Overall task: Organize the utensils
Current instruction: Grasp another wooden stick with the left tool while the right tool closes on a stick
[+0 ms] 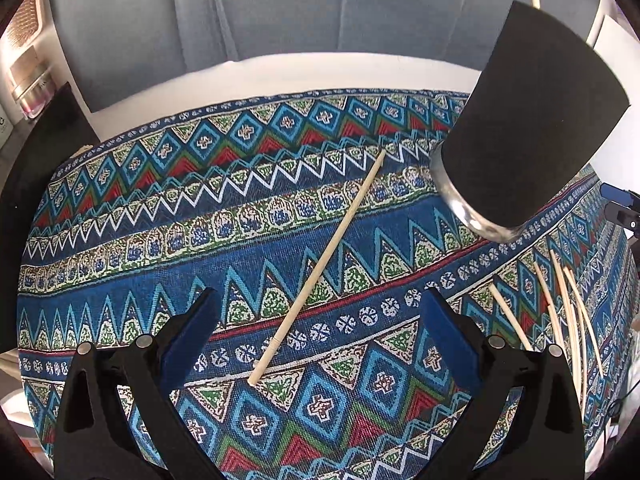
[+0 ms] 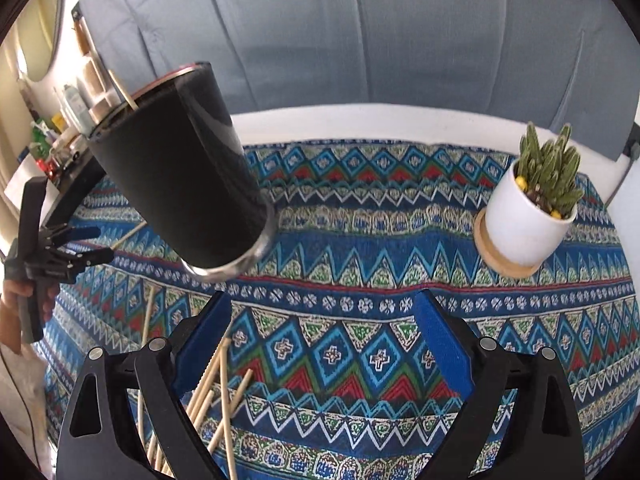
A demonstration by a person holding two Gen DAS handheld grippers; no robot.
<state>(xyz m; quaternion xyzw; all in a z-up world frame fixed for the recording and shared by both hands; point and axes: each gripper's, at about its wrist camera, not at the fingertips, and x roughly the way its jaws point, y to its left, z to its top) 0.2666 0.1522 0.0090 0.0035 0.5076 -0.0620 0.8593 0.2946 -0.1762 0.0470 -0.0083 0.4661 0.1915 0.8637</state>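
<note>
Chopsticks are what you're sorting: one [image 1: 320, 264] lies alone on the patterned cloth [image 1: 160, 248] between the spread fingers of your left claw [image 1: 320, 328], which is wide and holds nothing. A loose bunch [image 2: 216, 396] lies under your right claw [image 2: 324, 340], equally wide and empty. Another stick [image 2: 122, 90] stands in the black tumbler [image 2: 180, 184] on the worktop. A potted succulent [image 2: 536, 200] sits far right; whether its pot touches the cloth edge is unclear.
</note>
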